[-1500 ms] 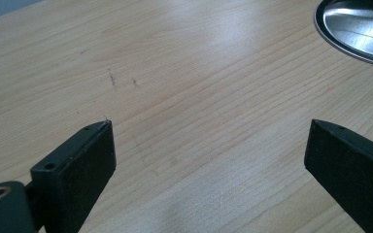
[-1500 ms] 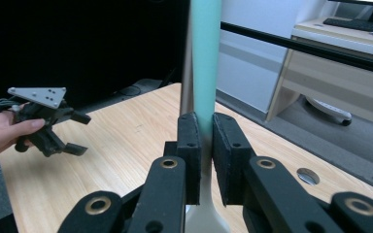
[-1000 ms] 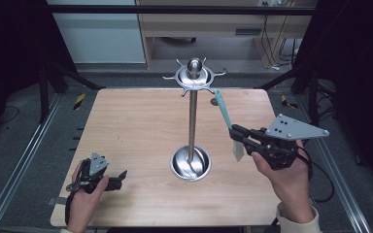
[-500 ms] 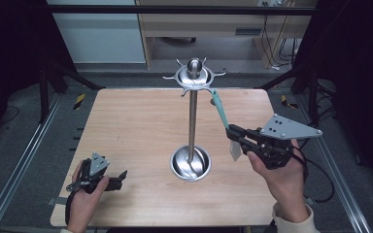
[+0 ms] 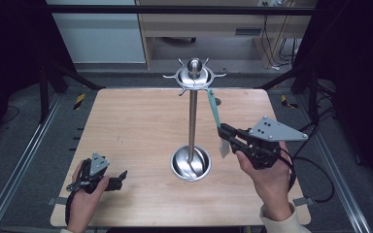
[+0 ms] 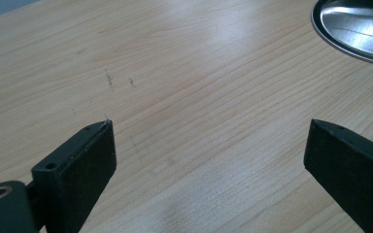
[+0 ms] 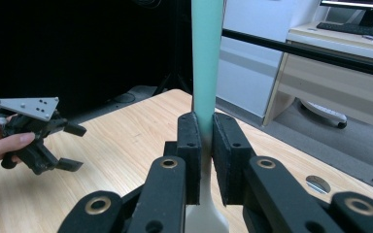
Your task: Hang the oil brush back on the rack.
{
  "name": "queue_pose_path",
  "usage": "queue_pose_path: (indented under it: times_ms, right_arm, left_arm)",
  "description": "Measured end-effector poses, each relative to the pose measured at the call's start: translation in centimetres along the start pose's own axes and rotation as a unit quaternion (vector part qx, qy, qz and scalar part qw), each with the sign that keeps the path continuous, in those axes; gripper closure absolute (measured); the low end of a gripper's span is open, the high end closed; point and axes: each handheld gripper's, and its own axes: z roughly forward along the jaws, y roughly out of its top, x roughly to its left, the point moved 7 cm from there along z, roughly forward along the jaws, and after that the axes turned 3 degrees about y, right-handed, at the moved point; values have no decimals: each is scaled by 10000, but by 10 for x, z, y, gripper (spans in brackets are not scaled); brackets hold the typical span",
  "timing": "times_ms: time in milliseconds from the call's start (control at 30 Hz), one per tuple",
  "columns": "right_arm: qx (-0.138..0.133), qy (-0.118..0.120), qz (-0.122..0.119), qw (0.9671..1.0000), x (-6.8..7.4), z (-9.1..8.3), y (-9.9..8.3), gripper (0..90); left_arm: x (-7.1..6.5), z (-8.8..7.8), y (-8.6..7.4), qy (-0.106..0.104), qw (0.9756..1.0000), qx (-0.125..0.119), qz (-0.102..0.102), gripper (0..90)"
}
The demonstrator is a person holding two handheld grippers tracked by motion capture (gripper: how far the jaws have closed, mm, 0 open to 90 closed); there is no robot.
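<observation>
The right gripper [image 5: 223, 133] is clamped on a utensil with a teal handle [image 5: 213, 109] and a pale, whitish lower end (its exact kind is hard to tell), and in the right gripper view the 2 black jaws press flat against either side of the handle [image 7: 207, 63], which rises straight up between them while the whitish part widens out below the pads. In the high view the handle slants upward from the gripper to the hooked ring at the top of a metal utensil stand [image 5: 192, 116], where its upper tip sits right by one of the hooks; whether it hangs on that hook or only touches it I cannot tell. The stand's pole is upright on a round shiny base near the middle of the wooden table [image 5: 126, 126]. The left gripper [image 5: 119, 177] rests low at the near left part of the table, well apart from the stand, and in the left gripper view its jaws stand wide with bare wood between them and the edge of the stand's base [image 6: 354, 29] at the upper right.
</observation>
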Motion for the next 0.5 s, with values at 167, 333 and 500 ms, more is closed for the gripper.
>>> queue_pose_path:
  times_ms: [167,333,500]
  right_arm:
    - [-103,-58,-37,9999,2,3,0,824]
    - [-164,-46,-12,9999,4,6,-2,824]
    - [-202,-55,2,9998,5,8,-3,825]
  left_arm:
    - [0,0,0,-5,10000,3,6,44]
    - [0,0,0,-3,10000,2,2,44]
    - [0,0,0,-4,10000,4,7,44]
